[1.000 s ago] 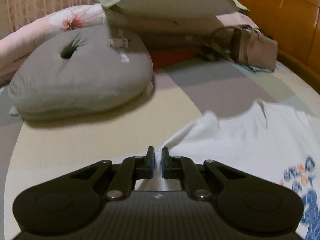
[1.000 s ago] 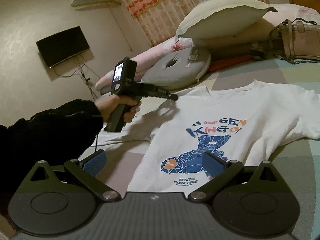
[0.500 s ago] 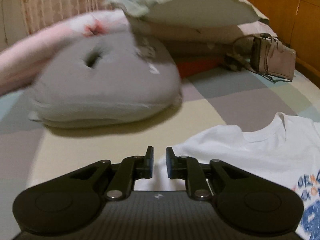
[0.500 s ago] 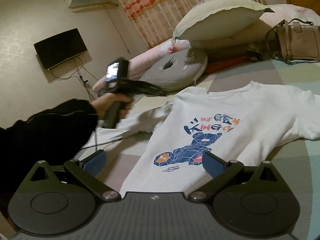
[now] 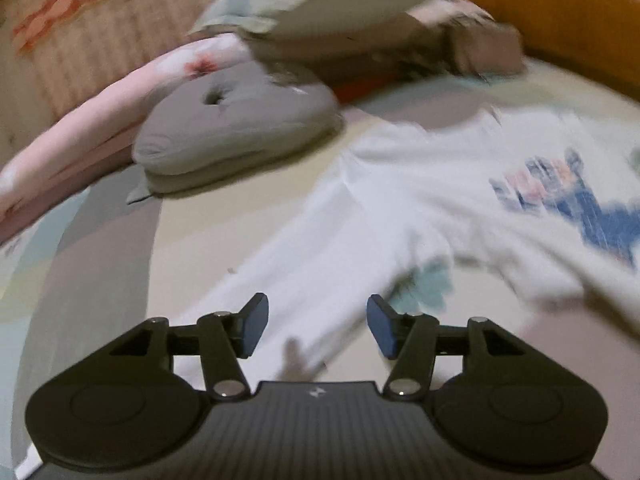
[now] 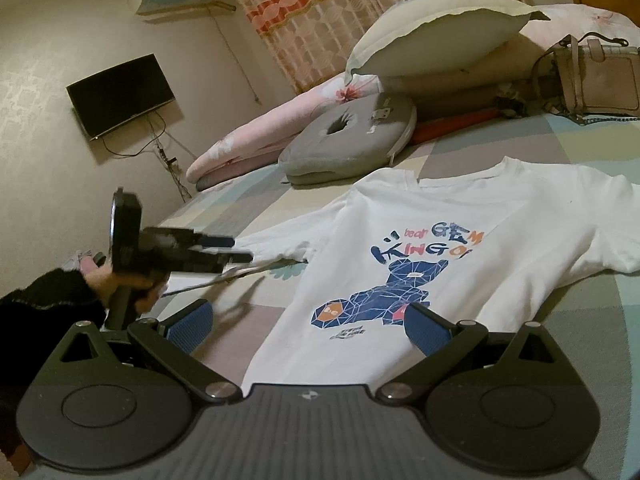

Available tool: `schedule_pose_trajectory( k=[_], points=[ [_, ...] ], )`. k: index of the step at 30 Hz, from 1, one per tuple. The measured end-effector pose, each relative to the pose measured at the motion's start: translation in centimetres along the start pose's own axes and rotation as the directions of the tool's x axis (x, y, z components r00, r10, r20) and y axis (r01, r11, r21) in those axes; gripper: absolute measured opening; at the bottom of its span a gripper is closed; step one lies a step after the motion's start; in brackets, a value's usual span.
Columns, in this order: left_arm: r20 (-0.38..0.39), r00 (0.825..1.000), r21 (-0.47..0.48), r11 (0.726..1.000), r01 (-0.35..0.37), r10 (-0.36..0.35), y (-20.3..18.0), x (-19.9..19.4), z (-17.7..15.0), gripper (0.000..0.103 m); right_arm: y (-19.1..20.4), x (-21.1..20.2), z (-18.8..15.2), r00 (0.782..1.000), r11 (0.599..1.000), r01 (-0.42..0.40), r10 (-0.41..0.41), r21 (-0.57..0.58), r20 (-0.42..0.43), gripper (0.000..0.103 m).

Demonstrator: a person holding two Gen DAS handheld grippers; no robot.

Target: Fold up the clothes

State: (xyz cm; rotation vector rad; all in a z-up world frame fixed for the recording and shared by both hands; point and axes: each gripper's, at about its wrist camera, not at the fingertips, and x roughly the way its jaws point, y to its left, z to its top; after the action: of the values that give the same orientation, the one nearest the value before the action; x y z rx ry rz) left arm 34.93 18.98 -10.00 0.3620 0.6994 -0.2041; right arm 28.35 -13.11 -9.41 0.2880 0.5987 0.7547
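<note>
Across the bed (image 6: 520, 136), one sheet of pastel patchwork squares carries everything. One white T-shirt (image 6: 420, 216) lies flat and face up at the centre of the right wrist view, soft cotton with a blue faceted bear print under coloured lettering. Its long axis runs from the hem at 6 o'clock to the round neckline at 12 o'clock, so the collar points toward the headboard end; two short sleeves spread out toward 9 and 3 o'clock.

At 12 o'clock beyond the collar sits one grey round cushion (image 6: 352, 140) with a hole in its middle, smooth and plump. Behind it lie one long pink floral bolster (image 6: 260, 136) and one cream pillow (image 6: 432, 28). One tan handbag (image 6: 596, 80), boxy with a chain strap, rests at 2 o'clock. One flat black television (image 6: 120, 94) hangs on the wall at 10 o'clock.

Two sets of tongs are in play. The left tongs (image 5: 317, 325) stand open over the shirt's sleeve at 9 o'clock, gripping nothing, held by a hand (image 6: 120, 284) in a dark fuzzy sleeve. The right tongs (image 6: 308, 320) are spread wide and empty just above the hem.
</note>
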Motion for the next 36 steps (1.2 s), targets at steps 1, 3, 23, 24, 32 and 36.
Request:
schedule_pose_trajectory(
  k=[1, 3, 23, 24, 32, 36],
  points=[
    [-0.02, 1.0, 0.02, 1.0, 0.005, -0.005, -0.4, 0.3, -0.4, 0.057, 0.0, 0.1, 0.0, 1.0, 1.0, 0.001, -0.001, 0.001, -0.002, 0.103],
    [-0.044, 0.999, 0.054, 0.998, -0.01, 0.013, -1.0, 1.2, -0.9, 0.058, 0.0, 0.2, -0.1, 1.0, 1.0, 0.003, -0.003, 0.001, -0.004, 0.103],
    [-0.063, 0.994, -0.22, 0.973, 0.074, -0.09, 3.1, -1.1, 0.4, 0.019, 0.4, 0.0, 0.1, 1.0, 1.0, -0.005, 0.005, -0.002, -0.002, 0.103],
    [-0.049, 0.996, -0.219, 0.973, 0.067, -0.08, 3.6, -1.5, 0.6, 0.019, 0.3, 0.0, 0.1, 1.0, 1.0, -0.004, 0.004, -0.001, -0.003, 0.103],
    [-0.116, 0.978, -0.304, 0.931, -0.201, 0.174, 10.6, 2.9, 1.2, 0.018, 0.0, 0.7, -0.2, 1.0, 1.0, 0.014, -0.014, 0.002, -0.022, 0.103],
    [-0.136, 0.977, -0.28, 0.94, -0.196, 0.163, 10.1, 2.5, -0.7, 0.018, 0.0, 0.9, -0.2, 1.0, 1.0, 0.019, -0.019, 0.001, -0.023, 0.103]
  ],
)
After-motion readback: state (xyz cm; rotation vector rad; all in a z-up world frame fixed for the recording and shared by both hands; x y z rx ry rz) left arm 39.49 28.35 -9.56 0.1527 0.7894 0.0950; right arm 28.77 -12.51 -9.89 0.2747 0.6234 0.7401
